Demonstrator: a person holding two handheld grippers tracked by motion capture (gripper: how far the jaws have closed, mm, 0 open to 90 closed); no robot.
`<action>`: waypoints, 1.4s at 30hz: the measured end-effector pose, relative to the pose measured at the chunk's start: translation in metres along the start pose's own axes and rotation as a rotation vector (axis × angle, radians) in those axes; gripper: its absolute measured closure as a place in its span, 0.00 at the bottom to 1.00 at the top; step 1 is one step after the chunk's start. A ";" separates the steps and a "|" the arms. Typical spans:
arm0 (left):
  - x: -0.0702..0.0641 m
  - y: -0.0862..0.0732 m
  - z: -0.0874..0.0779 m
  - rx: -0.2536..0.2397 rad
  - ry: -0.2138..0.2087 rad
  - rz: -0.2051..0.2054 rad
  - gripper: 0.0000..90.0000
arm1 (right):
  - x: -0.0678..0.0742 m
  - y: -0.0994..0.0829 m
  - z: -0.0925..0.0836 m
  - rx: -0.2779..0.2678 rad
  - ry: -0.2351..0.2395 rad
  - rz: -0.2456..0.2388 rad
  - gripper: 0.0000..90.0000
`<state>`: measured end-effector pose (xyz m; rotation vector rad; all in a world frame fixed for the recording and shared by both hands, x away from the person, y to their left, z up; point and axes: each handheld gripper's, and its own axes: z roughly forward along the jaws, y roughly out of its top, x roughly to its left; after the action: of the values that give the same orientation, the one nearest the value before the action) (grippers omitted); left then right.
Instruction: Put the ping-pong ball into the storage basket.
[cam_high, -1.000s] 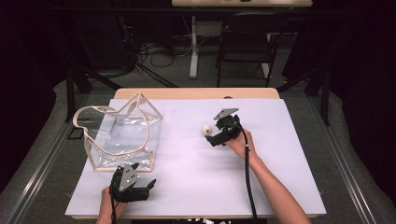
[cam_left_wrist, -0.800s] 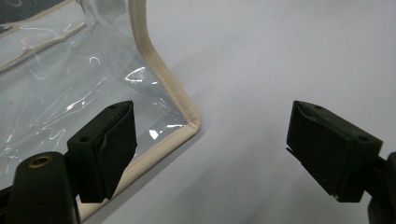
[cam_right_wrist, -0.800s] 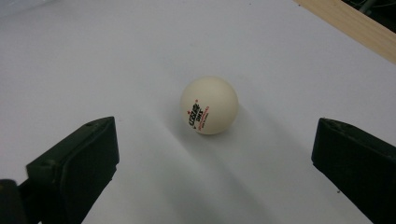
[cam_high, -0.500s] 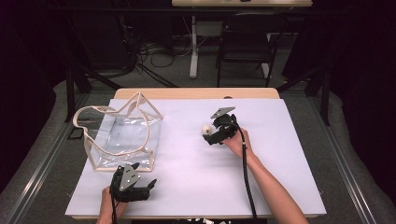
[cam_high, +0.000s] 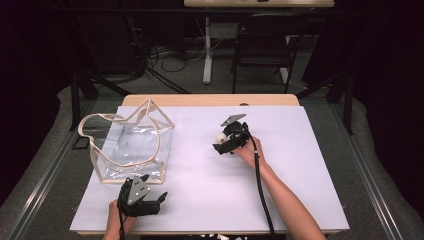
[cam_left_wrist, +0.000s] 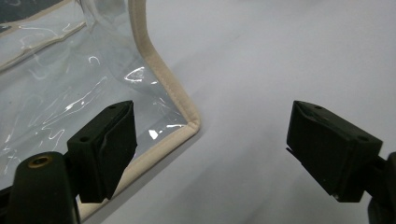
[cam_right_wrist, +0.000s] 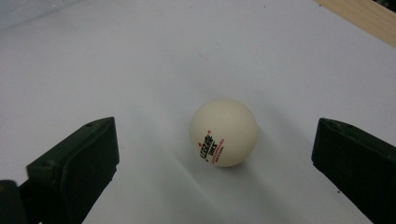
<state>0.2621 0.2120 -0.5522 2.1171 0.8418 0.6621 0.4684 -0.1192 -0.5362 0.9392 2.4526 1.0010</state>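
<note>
**Op A:** Logging the geometry. In my right gripper view the white ball (cam_right_wrist: 223, 132) sits on the counter (cam_right_wrist: 140, 56) between the two jaws of the right tongs (cam_right_wrist: 224, 158), slightly ahead of the pads and a touch nearer the right-hand jaw. Jaws spread wide, no contact on either side.

**Op B:** Which hand is nearer, from above?

**Op A:** The right, plainly. In the high view the right tongs (cam_high: 226, 142) are just beside the ball (cam_high: 219, 136), mid-counter. My left tongs (cam_high: 150, 199) rest at the near edge, well apart from the ball, just beside the near corner of the clear bag (cam_high: 131, 145).

**Op B:** State of the left?

**Op A:** Also spread, holding nothing. The left gripper view shows the bag's beige-trimmed corner (cam_left_wrist: 184, 128) ahead of the left-hand jaw, not touched.

**Op B:** Axis or heading on the ball?

**Op A:** None: a sphere, no long axis. Only the red print faces my right camera, low on the near side. So approach angle matters little; centring does.

**Op B:** Judgement?

**Op A:** I read this as the pre-grasp. The move turns on the ball lying straight ahead inside the gap; I would ease forward a little, then close evenly, since a one-sided touch could roll it off.

**Op B:** Bag orientation?

**Op A:** Standing upright at the counter's left, mouth open upward.
</note>
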 end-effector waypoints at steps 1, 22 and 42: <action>0.000 0.000 0.000 -0.001 0.000 -0.002 0.18 | 0.000 0.000 0.001 0.001 0.000 0.004 0.01; 0.000 -0.001 0.000 0.000 -0.002 -0.004 0.18 | 0.006 -0.001 0.011 0.018 -0.036 -0.007 0.44; 0.000 -0.001 -0.001 -0.002 -0.002 0.000 0.18 | 0.004 -0.002 0.010 0.019 -0.043 -0.005 0.56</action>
<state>0.2617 0.2129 -0.5524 2.1154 0.8403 0.6607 0.4696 -0.1124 -0.5442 0.9509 2.4317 0.9474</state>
